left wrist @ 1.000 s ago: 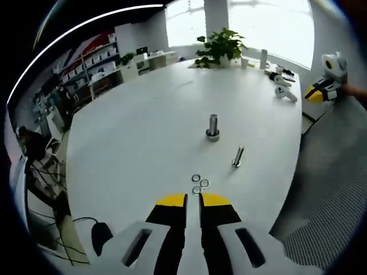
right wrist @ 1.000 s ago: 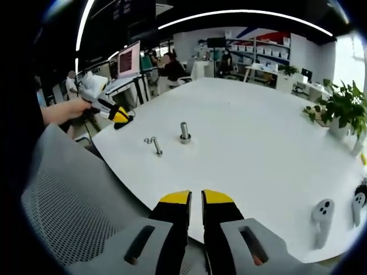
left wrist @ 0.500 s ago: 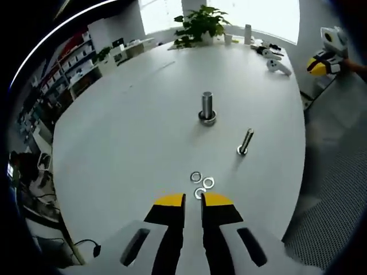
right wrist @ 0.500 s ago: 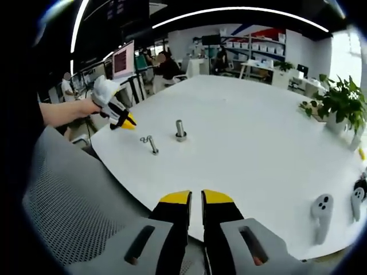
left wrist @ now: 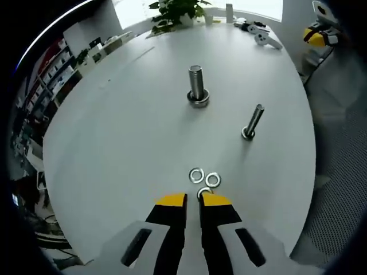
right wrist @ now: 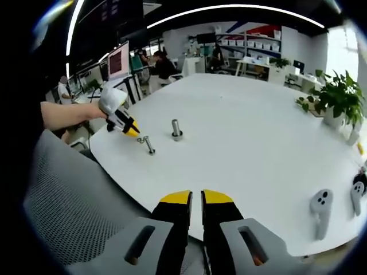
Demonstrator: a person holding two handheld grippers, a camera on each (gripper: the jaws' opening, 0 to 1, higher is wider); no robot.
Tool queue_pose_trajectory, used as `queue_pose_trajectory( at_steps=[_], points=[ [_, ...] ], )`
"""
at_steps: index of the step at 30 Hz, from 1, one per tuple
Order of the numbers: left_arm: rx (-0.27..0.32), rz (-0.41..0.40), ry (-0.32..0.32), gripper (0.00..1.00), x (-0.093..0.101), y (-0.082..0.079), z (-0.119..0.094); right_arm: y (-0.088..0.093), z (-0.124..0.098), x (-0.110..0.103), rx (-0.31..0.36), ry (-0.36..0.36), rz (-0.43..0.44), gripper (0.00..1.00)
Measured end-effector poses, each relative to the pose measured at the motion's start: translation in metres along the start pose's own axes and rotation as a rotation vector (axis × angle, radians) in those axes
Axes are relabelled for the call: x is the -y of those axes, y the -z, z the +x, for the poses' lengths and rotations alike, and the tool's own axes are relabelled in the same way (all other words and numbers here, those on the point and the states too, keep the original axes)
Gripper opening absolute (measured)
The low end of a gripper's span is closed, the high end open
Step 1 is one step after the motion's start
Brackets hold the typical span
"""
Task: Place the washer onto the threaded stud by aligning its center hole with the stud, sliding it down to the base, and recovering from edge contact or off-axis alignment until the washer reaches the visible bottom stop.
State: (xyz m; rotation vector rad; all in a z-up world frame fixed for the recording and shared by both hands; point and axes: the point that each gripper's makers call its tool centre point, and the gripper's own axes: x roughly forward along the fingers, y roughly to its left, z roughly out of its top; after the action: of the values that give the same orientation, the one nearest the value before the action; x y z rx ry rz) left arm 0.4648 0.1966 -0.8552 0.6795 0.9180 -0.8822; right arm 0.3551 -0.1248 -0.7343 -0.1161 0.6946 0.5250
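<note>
While nearly closed, left gripper [left wrist: 193,199] jaws empty | tips above washers [left wrist: 205,181]

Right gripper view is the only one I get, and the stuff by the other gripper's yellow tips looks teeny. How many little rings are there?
Observer: Three washers lie flat on the white table, bunched close together, in the left gripper view.
Operator: Is that gripper holding one?
Observer: It doesn't look so. The left gripper has its jaws close together, and the nearest washer lies on the table right at its tips, partly hidden by them.
Operator: Is a ring on the tall pin yet?
Observer: The stud stands upright with a wider collar at its base, and all three loose washers lie apart from it.
</note>
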Motion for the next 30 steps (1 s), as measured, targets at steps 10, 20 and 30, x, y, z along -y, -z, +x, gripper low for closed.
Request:
queue_pose_trajectory(
  at_steps=[10,20,30],
  points=[
    [-0.014,0.004,0.076,0.04,0.008,-0.001,0.010,0.001,0.001,0.000,-0.010,-0.004,0.009,0.09],
    [-0.041,0.128,0.088,0.01,0.012,-0.002,0.011,0.002,0.001,-0.002,-0.012,-0.014,0.017,0.09],
    [-0.041,0.078,0.058,0.00,0.009,0.000,0.007,0.000,0.002,-0.003,0.000,-0.015,0.020,0.09]
  ],
)
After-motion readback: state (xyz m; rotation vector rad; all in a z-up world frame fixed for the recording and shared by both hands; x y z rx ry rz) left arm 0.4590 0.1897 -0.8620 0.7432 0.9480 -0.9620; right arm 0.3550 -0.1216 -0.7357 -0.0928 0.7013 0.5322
